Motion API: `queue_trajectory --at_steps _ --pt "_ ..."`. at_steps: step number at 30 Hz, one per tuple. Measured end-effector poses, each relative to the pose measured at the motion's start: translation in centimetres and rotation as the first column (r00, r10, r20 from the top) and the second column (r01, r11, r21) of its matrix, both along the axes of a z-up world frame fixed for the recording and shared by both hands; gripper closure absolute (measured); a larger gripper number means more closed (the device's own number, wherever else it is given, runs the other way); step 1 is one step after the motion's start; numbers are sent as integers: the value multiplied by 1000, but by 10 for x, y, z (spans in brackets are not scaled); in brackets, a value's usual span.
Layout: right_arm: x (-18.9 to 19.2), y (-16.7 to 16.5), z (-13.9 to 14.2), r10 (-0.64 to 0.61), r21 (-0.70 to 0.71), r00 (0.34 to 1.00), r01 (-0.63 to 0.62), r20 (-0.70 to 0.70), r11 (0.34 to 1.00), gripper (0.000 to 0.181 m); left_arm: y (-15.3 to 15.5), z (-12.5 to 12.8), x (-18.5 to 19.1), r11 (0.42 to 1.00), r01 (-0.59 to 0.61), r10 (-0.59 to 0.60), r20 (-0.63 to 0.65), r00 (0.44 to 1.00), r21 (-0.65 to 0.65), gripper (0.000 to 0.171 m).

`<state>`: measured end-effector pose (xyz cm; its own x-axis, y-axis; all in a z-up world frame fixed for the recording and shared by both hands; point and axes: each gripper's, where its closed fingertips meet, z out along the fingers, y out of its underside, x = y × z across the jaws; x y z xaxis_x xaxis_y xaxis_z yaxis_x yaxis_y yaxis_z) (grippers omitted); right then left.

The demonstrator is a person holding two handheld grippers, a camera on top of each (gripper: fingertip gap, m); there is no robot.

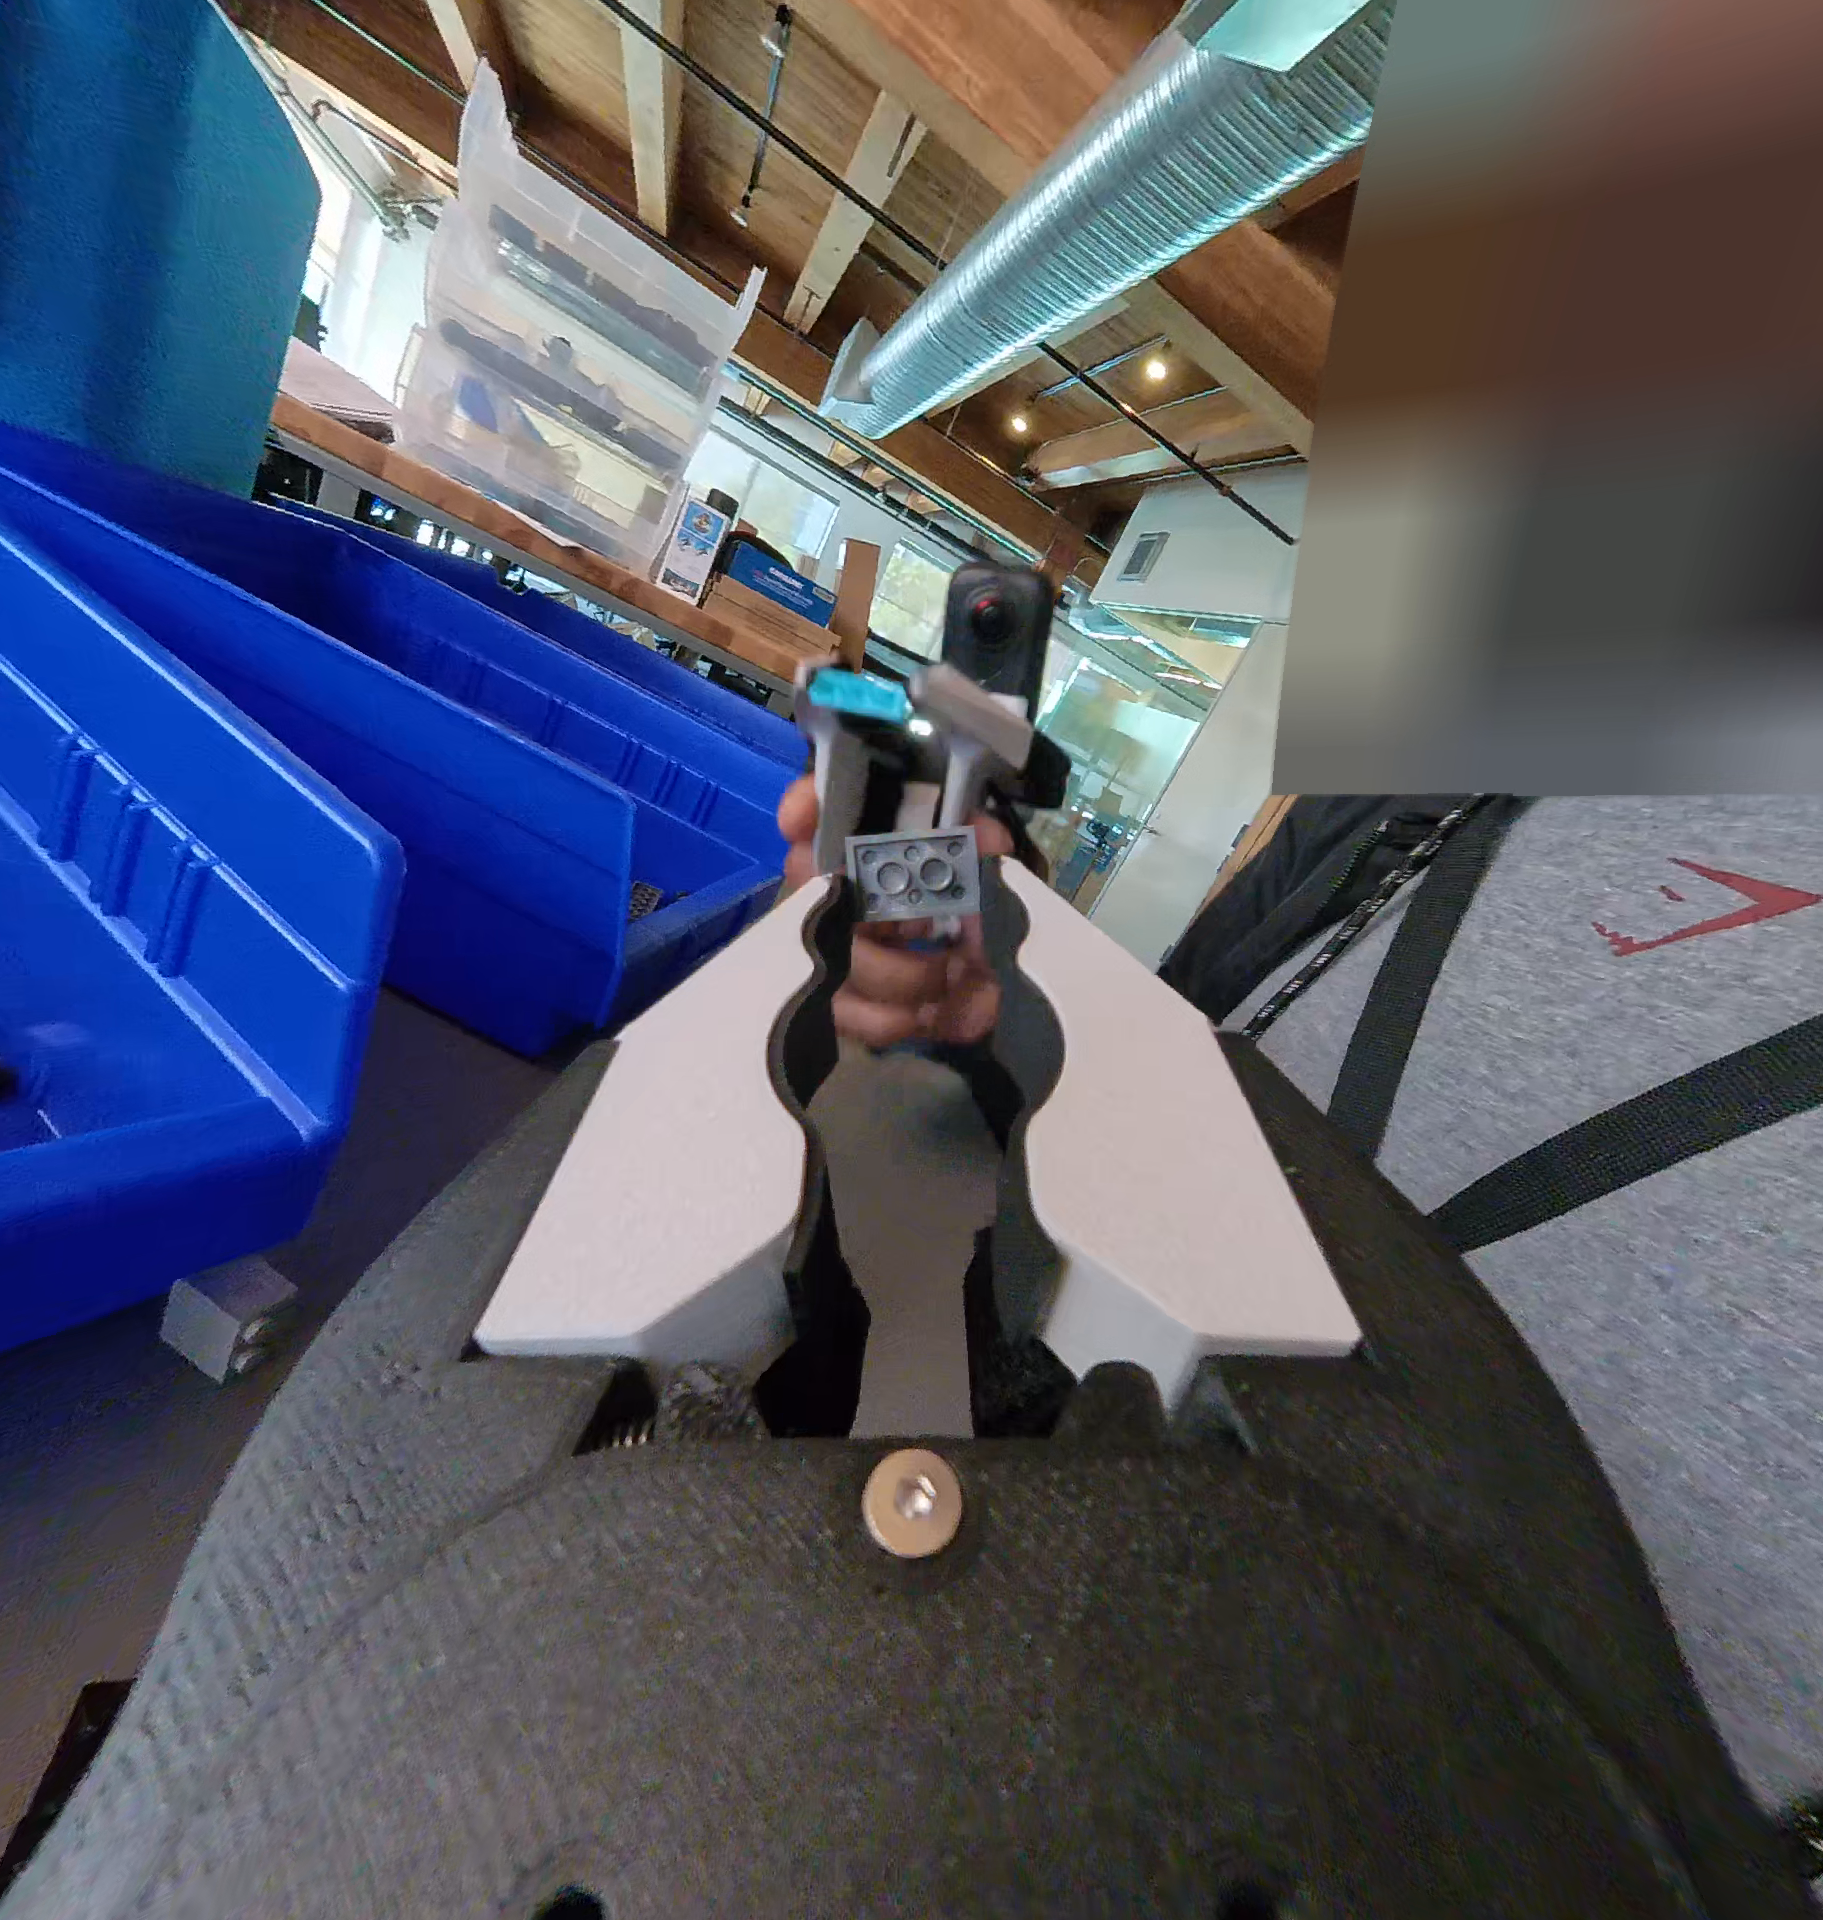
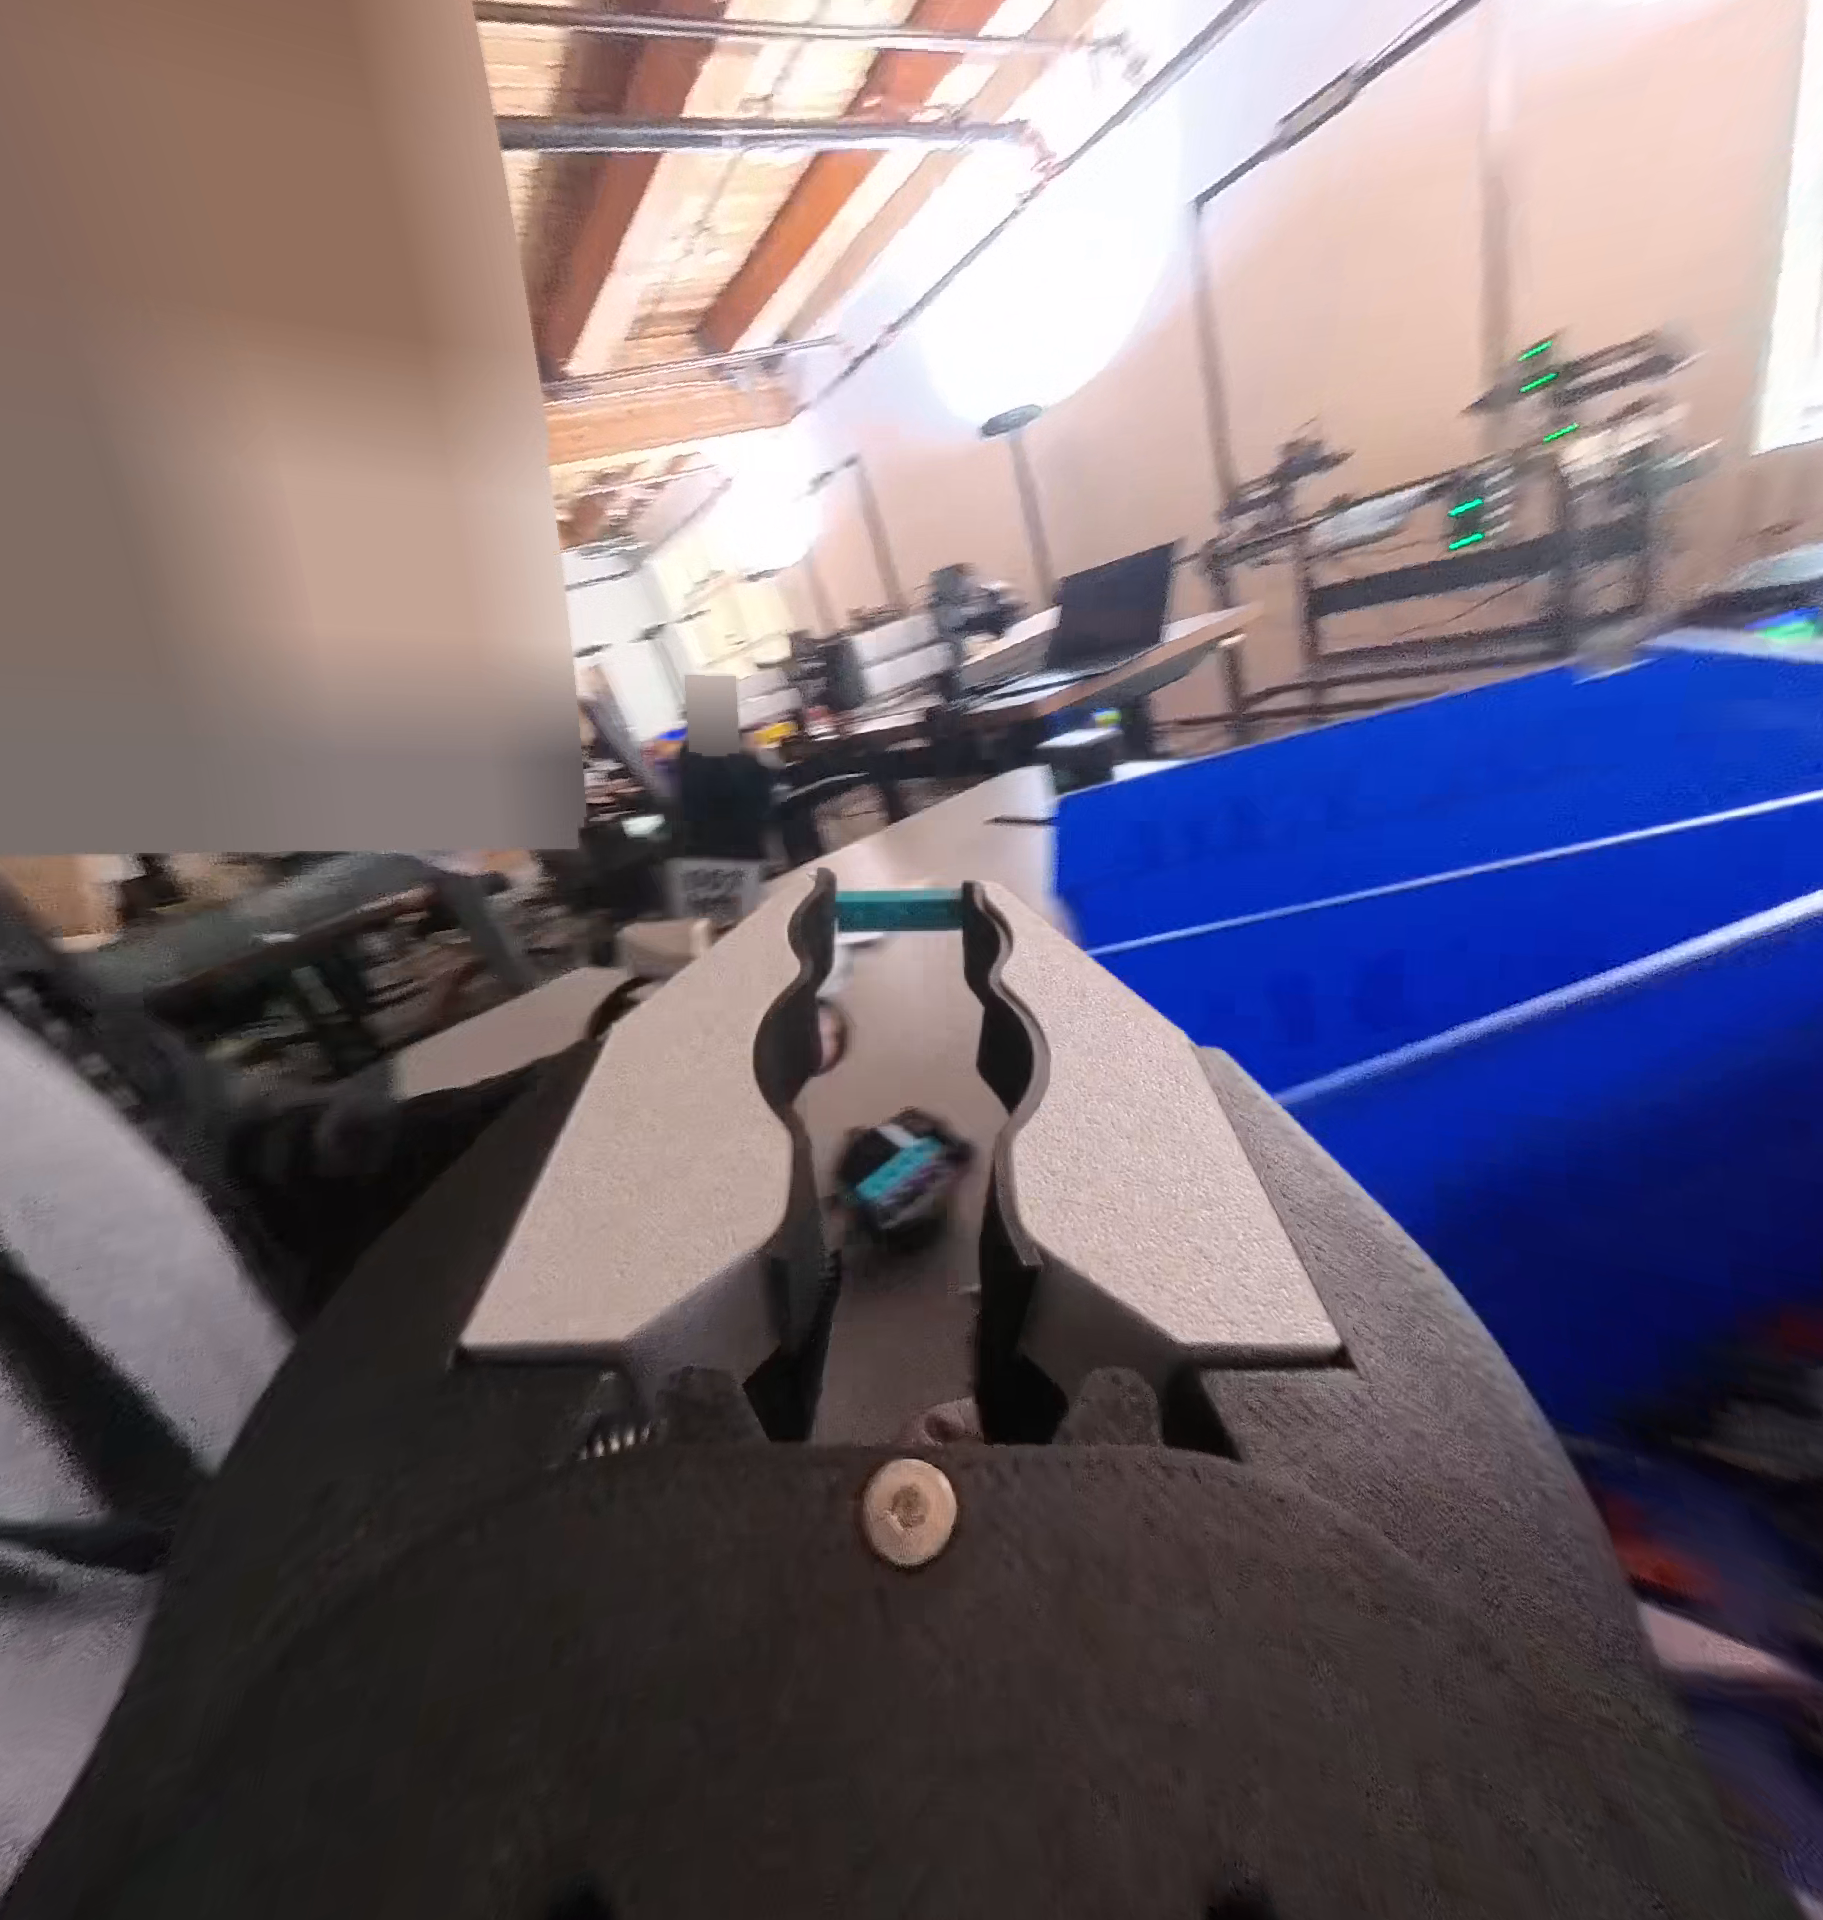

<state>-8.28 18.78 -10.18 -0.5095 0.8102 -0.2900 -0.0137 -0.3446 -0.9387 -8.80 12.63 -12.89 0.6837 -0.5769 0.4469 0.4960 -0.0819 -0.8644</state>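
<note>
My left gripper is shut on a small grey brick, held in the air with its hollow underside facing the camera. Just beyond it, the right gripper shows in the left wrist view, held by a hand and carrying a black camera. It grips a teal brick at its tips. In the right wrist view, my right gripper is shut on that teal brick. Below it, a small black and teal brick assembly lies blurred on the table.
Blue plastic bins stand to the left of the left gripper and show again at the right. A grey block lies by the nearest bin. Clear stacked drawers stand behind. A person's grey shirt with black straps is close on the right. Some 7 cm of space lies between my two pairs of fingers.
</note>
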Motion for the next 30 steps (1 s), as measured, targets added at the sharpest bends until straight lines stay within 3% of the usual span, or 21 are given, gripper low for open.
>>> queue_trajectory --at_steps 3,5,6,9,12,15,18,21,23,26,30 --pt "12 64 23 -261 99 965 263 -29 960 156 2 -2 0 1000 -5 5 -2 1000 -12 147" --pt "30 118 37 -448 169 893 450 -49 877 156 2 -3 2 1000 -3 3 -3 1000 -18 147" --pt "41 146 42 -542 214 839 540 -54 814 156 3 -3 3 1000 -1 1 -4 1000 -20 146" --pt "82 235 35 -802 351 597 757 -29 551 157 4 -5 5 1000 0 -1 -8 1000 -31 146" --pt "106 283 2 -881 393 462 795 101 462 156 6 -6 7 999 6 -6 -11 1000 -36 146" --pt "109 302 -26 -897 419 403 794 182 441 156 8 -9 9 999 4 -5 -23 1000 -46 146" --pt "109 306 -35 -907 450 373 788 195 421 151 9 -11 8 998 -2 0 -37 999 -55 147" --pt "108 304 -29 -904 443 389 788 180 427 149 9 -12 6 998 -7 5 -28 1000 -59 146" --pt "105 295 -21 -884 408 433 785 176 466 149 9 -12 4 998 -10 8 -21 1000 -62 146" --pt "87 255 3 -786 330 606 721 125 609 150 9 -11 3 998 -11 11 -1 1000 -64 146" --pt "55 162 32 -541 298 841 513 12 805 153 10 -10 -2 997 -13 17 63 998 -72 146"
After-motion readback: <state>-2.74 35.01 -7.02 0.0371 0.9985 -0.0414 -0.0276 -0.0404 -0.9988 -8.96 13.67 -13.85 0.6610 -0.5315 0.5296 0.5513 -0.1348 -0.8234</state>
